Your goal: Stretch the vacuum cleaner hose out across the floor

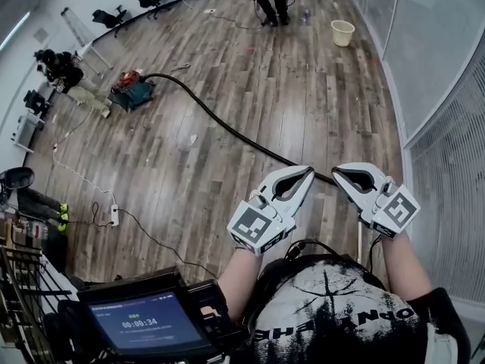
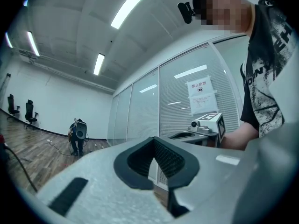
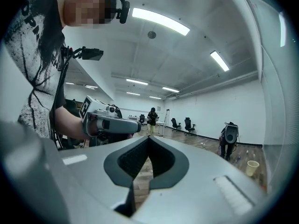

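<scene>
Left hand-held gripper [image 1: 309, 171] and right hand-held gripper [image 1: 337, 174]: closed, empty. Black hose [image 1: 242, 139] curves from vacuum cleaner [image 1: 130, 93] toward them. Only left gripper view shows a wall notice [image 2: 200, 94].

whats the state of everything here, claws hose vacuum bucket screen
left claw: shut, empty
right claw: shut, empty
hose: lying on the floor in a loose curve, not held
vacuum cleaner: sitting on the floor, hose running from it
bucket: upright on the floor
screen: on, showing a timer
</scene>
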